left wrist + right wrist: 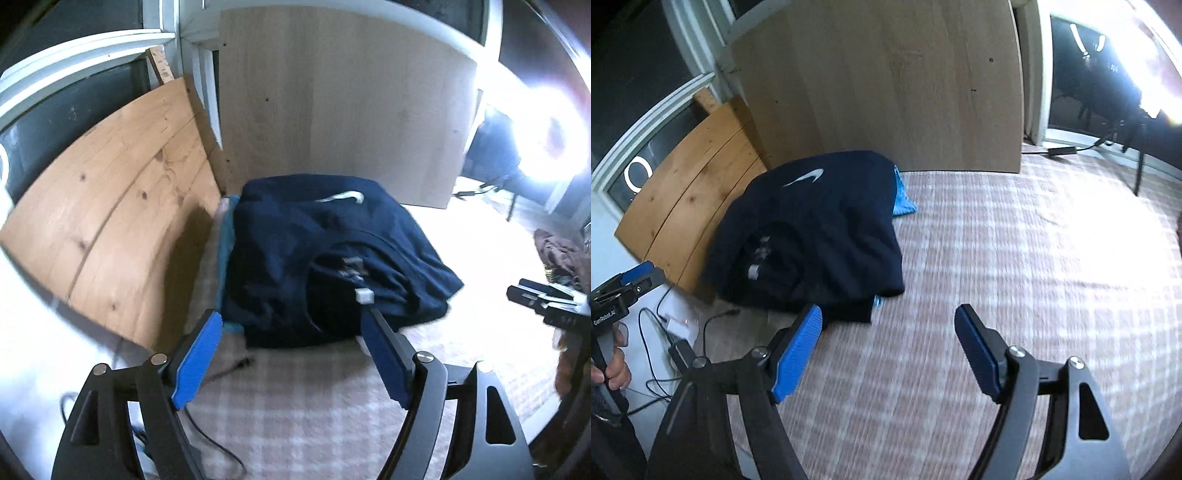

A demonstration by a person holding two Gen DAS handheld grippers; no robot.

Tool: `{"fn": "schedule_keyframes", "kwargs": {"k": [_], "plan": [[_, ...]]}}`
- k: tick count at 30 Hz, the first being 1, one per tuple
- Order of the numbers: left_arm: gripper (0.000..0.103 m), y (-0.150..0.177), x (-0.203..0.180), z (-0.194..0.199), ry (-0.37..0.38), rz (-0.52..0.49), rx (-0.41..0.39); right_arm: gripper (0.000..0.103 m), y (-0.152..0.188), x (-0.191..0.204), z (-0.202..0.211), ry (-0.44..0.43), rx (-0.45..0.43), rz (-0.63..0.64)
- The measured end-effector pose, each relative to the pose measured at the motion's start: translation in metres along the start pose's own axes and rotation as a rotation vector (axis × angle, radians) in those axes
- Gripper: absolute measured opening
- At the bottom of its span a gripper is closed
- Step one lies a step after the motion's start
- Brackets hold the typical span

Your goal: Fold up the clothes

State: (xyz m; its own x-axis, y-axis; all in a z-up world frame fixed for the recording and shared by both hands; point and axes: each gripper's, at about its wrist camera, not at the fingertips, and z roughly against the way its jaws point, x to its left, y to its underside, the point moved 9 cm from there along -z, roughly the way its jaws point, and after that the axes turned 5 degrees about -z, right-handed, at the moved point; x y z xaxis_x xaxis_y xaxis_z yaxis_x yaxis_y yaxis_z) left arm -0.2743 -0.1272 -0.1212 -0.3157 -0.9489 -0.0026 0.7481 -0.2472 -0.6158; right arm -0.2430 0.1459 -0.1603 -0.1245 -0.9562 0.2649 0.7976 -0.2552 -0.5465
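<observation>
Both the left gripper (291, 332) and right gripper (888, 325) hang wide and empty near the folded navy cotton T-shirt (812, 229) stacked on the pink checked blanket (997, 277); a careless finger could snag and topple it.

Left gripper (291, 328): black angular frame, silver round screws at pivots, ribbed blue pads lining fingers (201, 354). Right gripper (888, 321): matching black linkage arms, silver screws, blue textured pads. White lettering showing on left gripper's black body, seen from right wrist; hand (617, 369) wrapping dark handle.
</observation>
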Motion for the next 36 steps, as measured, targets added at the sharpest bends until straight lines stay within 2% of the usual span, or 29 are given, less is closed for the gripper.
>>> {"fn": "schedule_keyframes", "kwargs": {"k": [7, 12, 14, 18, 24, 32, 36], "plan": [[0.077, 0.045, -0.029, 0.003, -0.043, -0.004, 0.069, 0.074, 0.027, 0.008, 0.050, 0.172, -0.076, 0.089], [0.077, 0.072, -0.041, 0.015, 0.005, 0.035, 0.078, 0.074, 0.040, 0.017, 0.082, 0.203, -0.127, 0.102], [0.077, 0.082, -0.045, 0.018, -0.001, 0.029, 0.092, 0.074, 0.045, 0.018, 0.090, 0.224, -0.138, 0.108], [0.077, 0.099, -0.055, 0.028, -0.050, 0.013, 0.118, 0.074, 0.057, 0.014, 0.104, 0.206, -0.147, 0.123], [0.077, 0.118, -0.073, 0.055, -0.116, 0.051, 0.111, 0.074, 0.071, -0.001, 0.126, 0.153, -0.150, 0.146], [0.077, 0.140, -0.114, 0.090, -0.144, 0.102, 0.104, 0.074, 0.098, -0.035, 0.153, 0.115, -0.117, 0.163], [0.077, 0.151, -0.133, 0.108, -0.134, 0.135, 0.083, 0.074, 0.115, -0.043, 0.164, 0.091, -0.108, 0.181]]}}
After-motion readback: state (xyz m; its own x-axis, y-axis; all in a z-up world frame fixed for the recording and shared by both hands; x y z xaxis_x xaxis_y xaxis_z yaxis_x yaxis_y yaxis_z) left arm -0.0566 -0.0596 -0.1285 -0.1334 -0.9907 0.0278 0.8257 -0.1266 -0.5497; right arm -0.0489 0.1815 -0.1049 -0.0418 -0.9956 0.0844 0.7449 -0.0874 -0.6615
